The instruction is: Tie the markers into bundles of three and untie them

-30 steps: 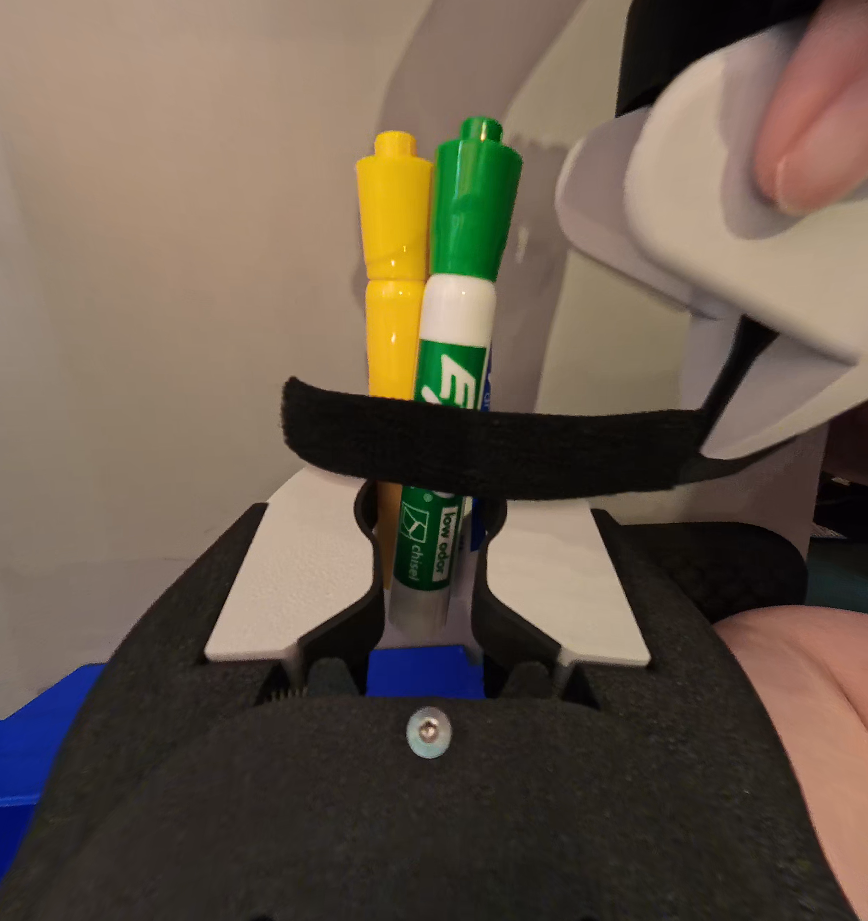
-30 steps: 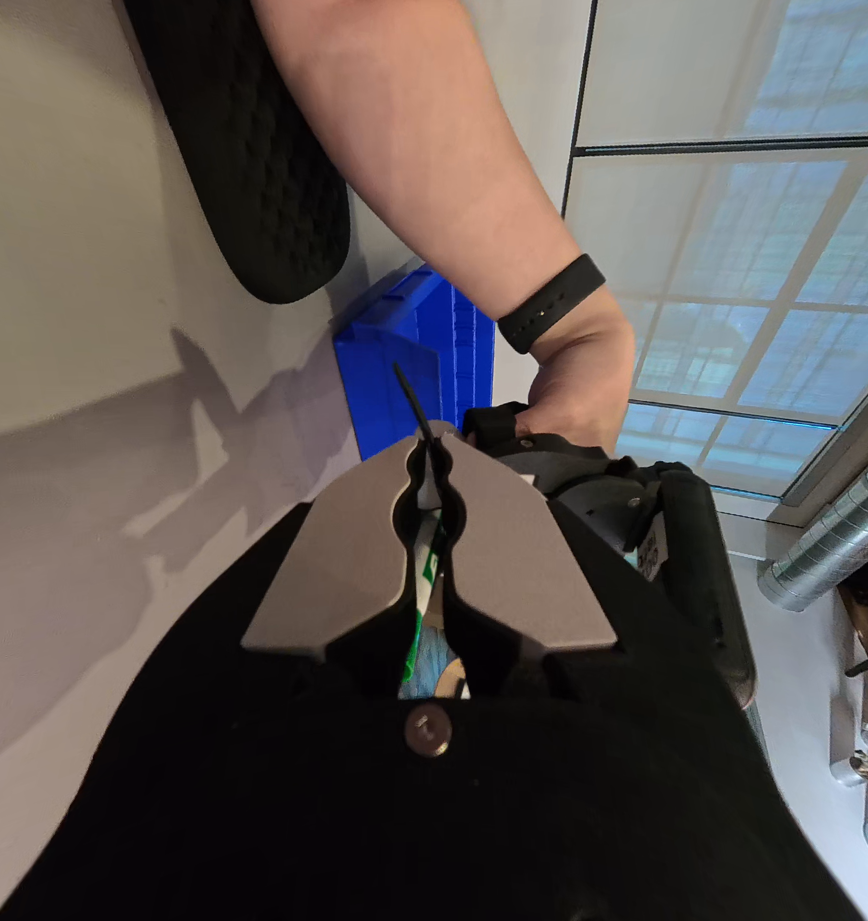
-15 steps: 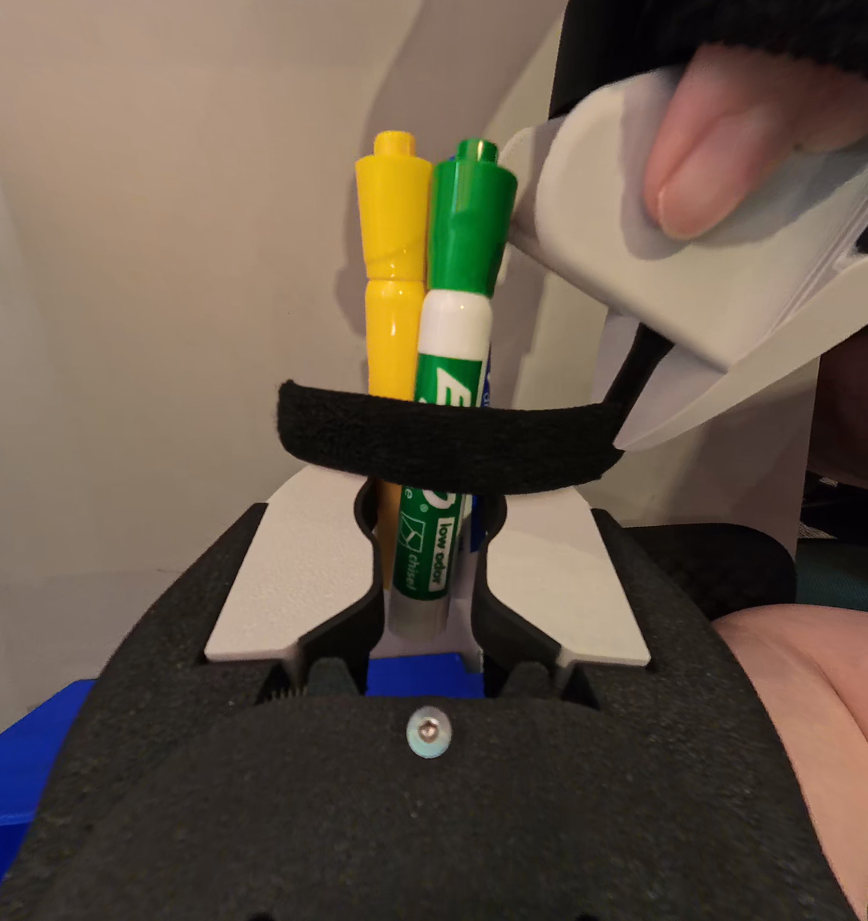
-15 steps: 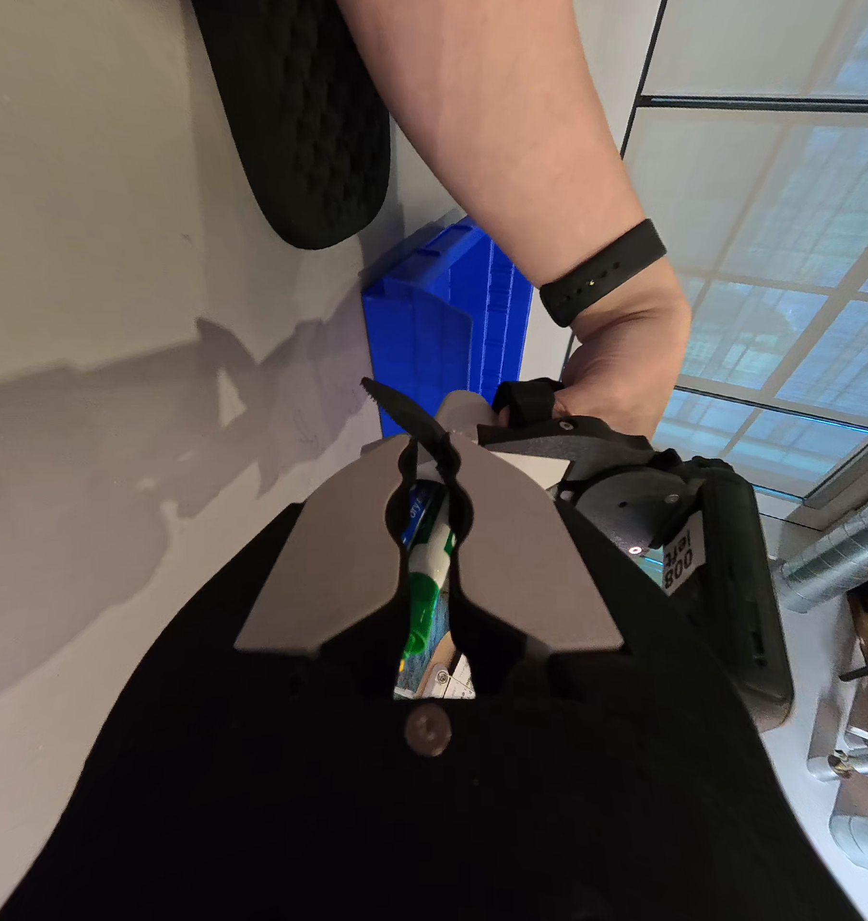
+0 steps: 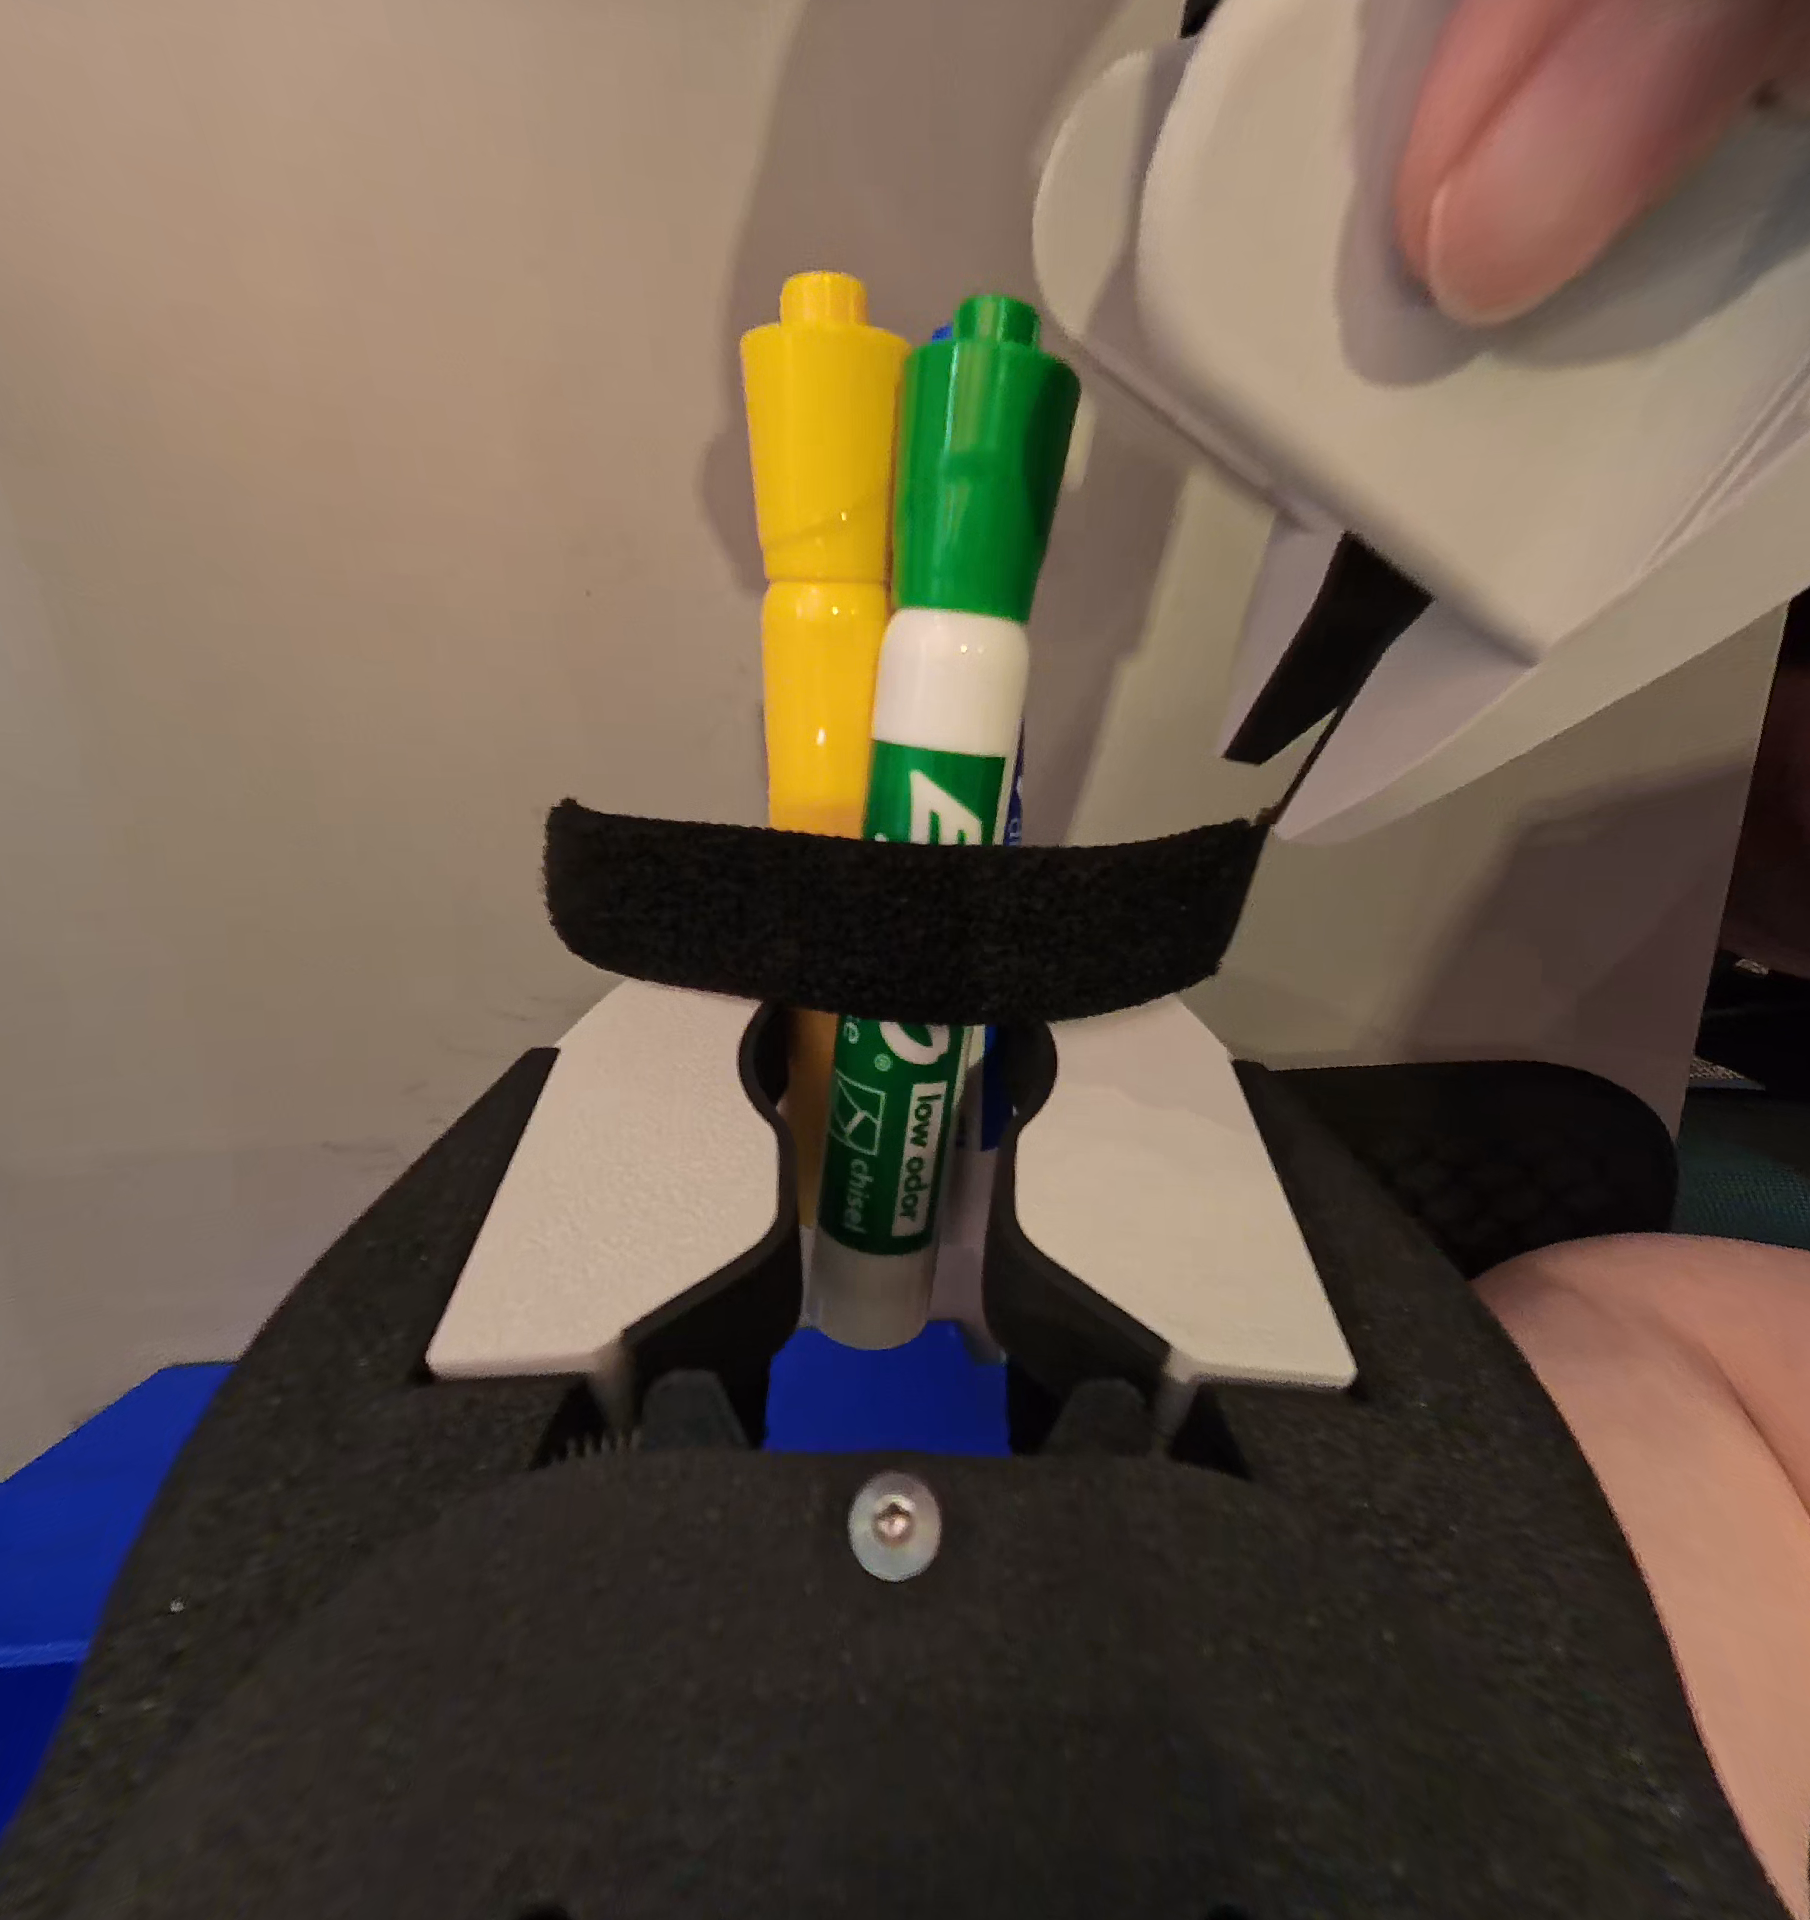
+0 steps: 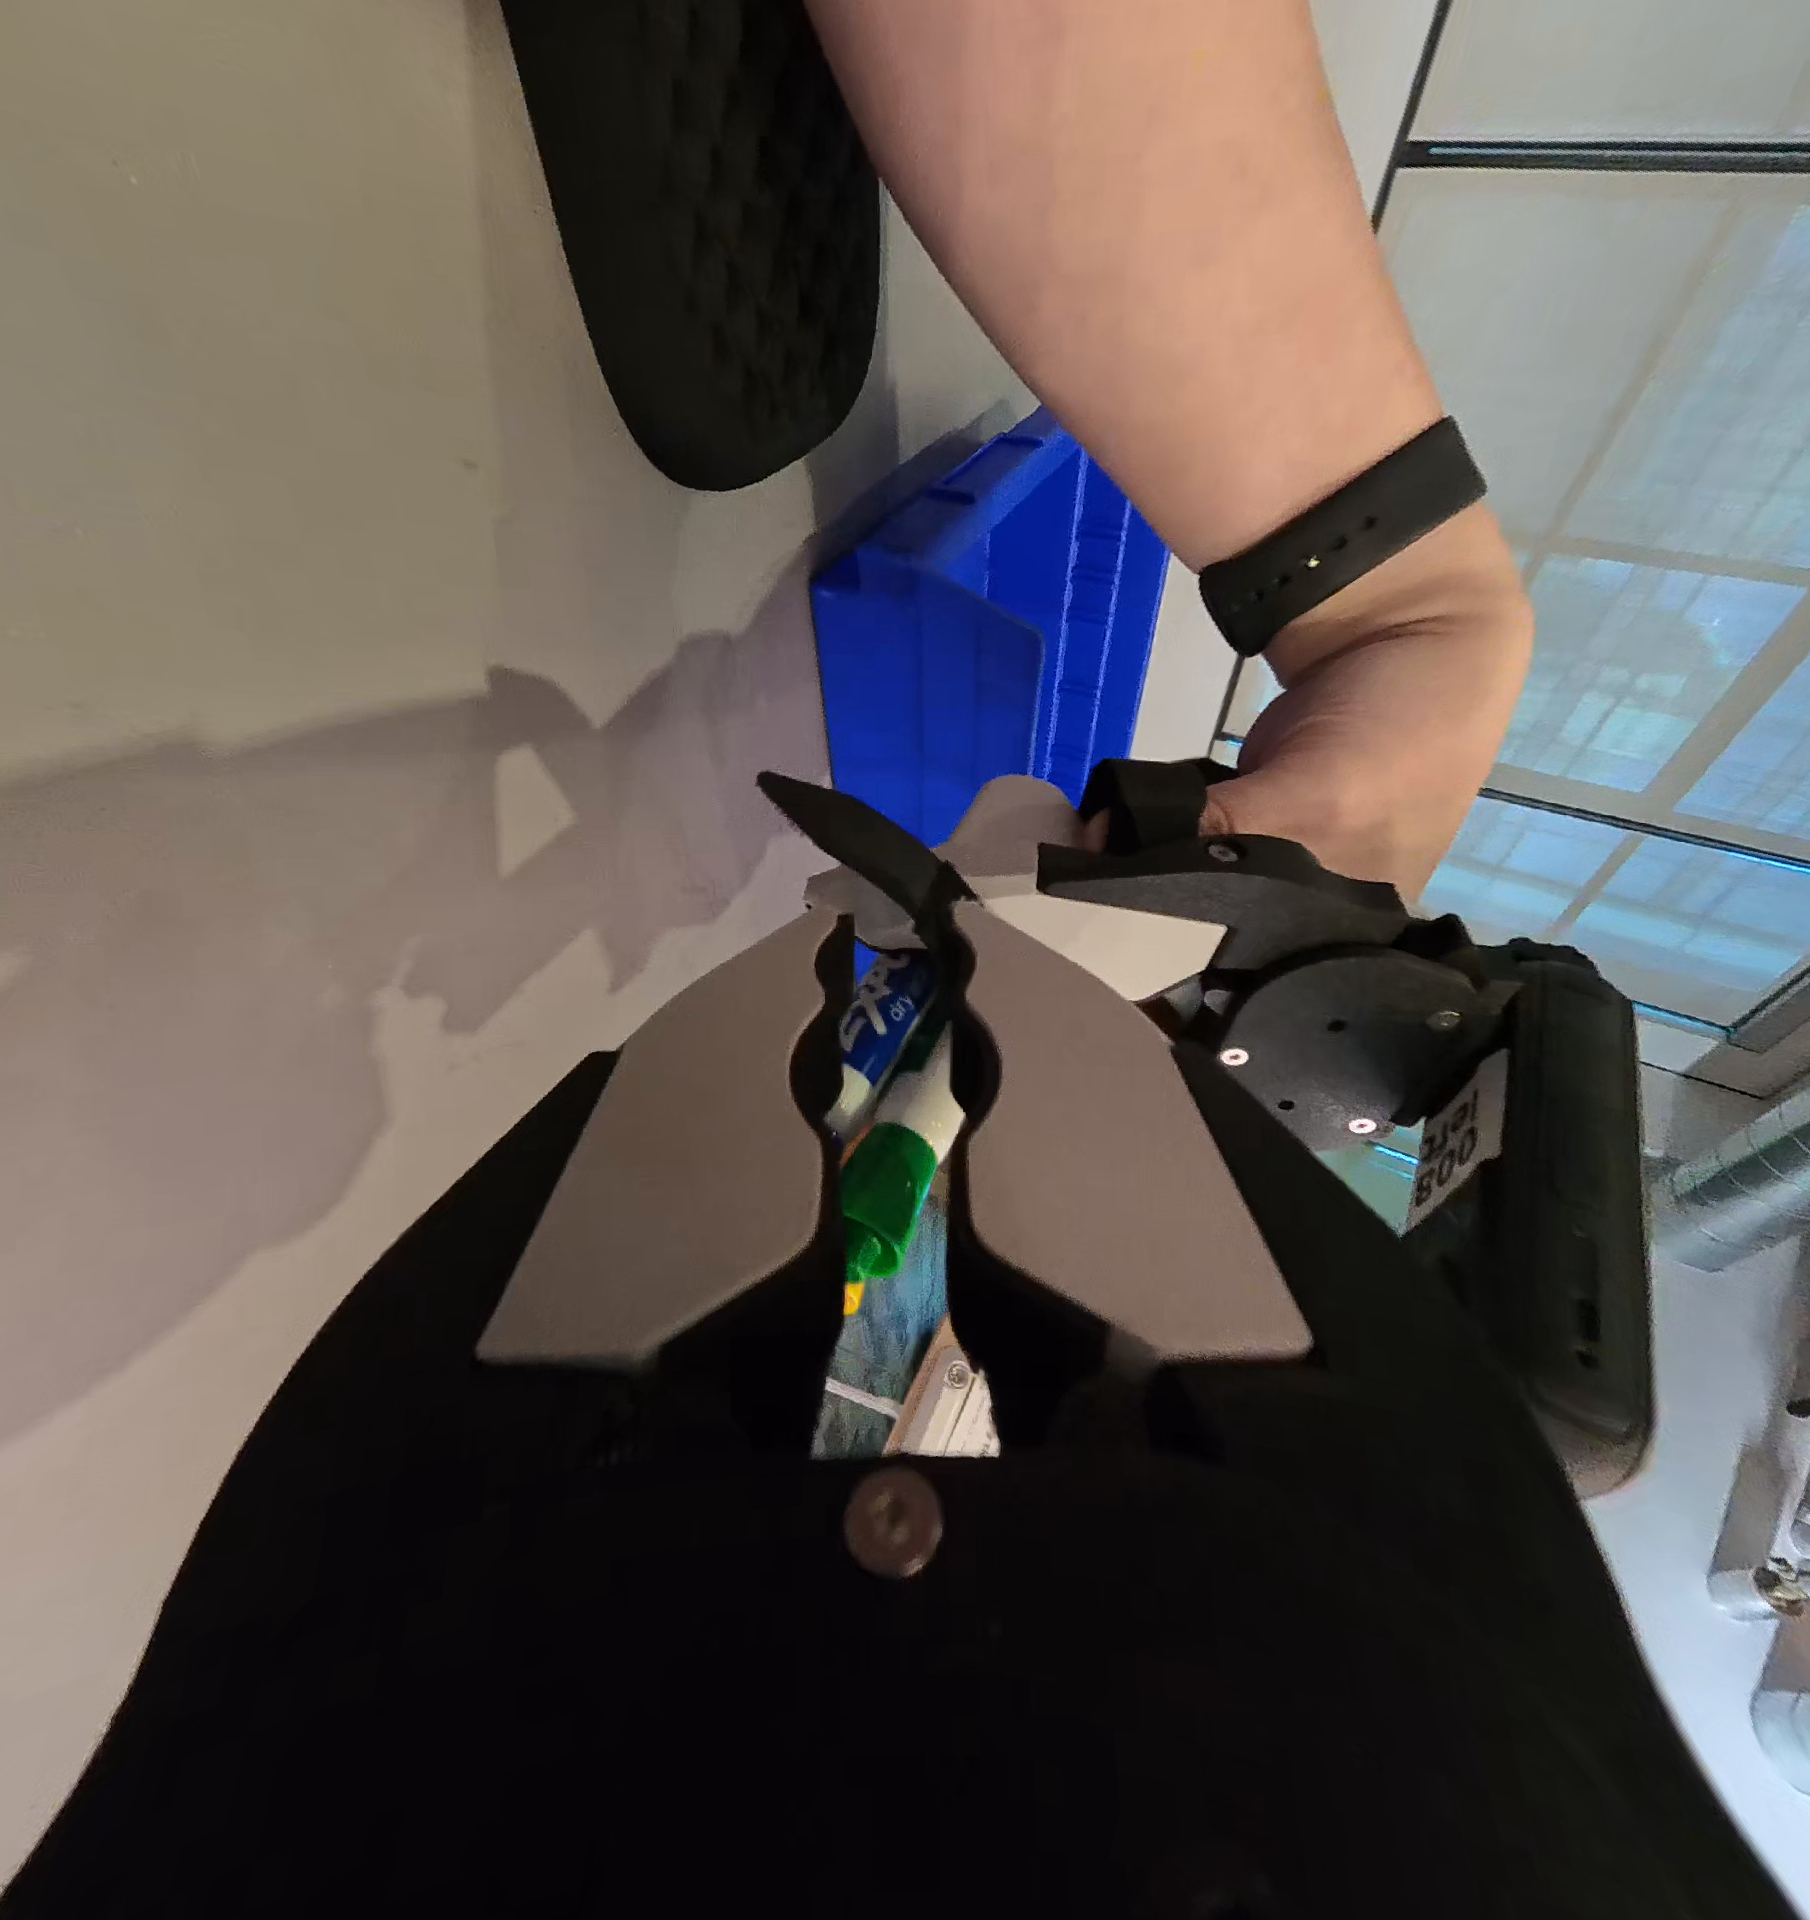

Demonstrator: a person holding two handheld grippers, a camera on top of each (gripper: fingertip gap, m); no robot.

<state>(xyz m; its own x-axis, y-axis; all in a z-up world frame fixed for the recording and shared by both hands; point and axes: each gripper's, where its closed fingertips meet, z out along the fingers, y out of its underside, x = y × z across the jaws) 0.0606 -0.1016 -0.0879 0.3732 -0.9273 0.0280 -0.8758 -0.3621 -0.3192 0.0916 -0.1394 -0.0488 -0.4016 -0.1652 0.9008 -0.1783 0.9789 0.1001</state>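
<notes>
Three markers are seen bunched upright: a yellow marker (image 5: 823, 582), a green marker (image 5: 968, 644) w/ green cap, white collar and printed green barrel, and a blue marker (image 5: 1013, 810) mostly hidden behind the green one. A black hook-and-loop strap (image 5: 880, 920) is looped loosely across the front of the bundle, approx. mid-barrel, curving round both sides.

The bundle is clamped low on the barrels by the left tongs (image 5: 896, 1101), pressed in on the markers from both sides; caps point away from the camera. The strap lies just beyond the tips of the left tongs. Its right end is led up to the right tongs (image 5: 1296, 769), upper right, where it is pinched between the grey fingers; a black tail is seen poking out above the pinch. A fingertip (image 5: 1503, 177) of the person is pressed on the right tool's grey body.

In the right wrist view the scene is turned sideways. The right tongs (image 6: 906, 914) are shown closed on the strap (image 6: 859, 831), whose pointed end sticks out past the tips. Thru the gap between the fingers, the green marker (image 6: 896, 1174) and blue marker (image 6: 880, 1023) are visible, more of the blue than in the left view. Only here are seen the person's hand (image 6: 1368, 748) w/ a black wristband (image 6: 1337, 535) gripping the left tool, a blue bin (image 6: 974, 644) on the pale bench (image 6: 205, 468), and windows (image 6: 1659, 520).
</notes>
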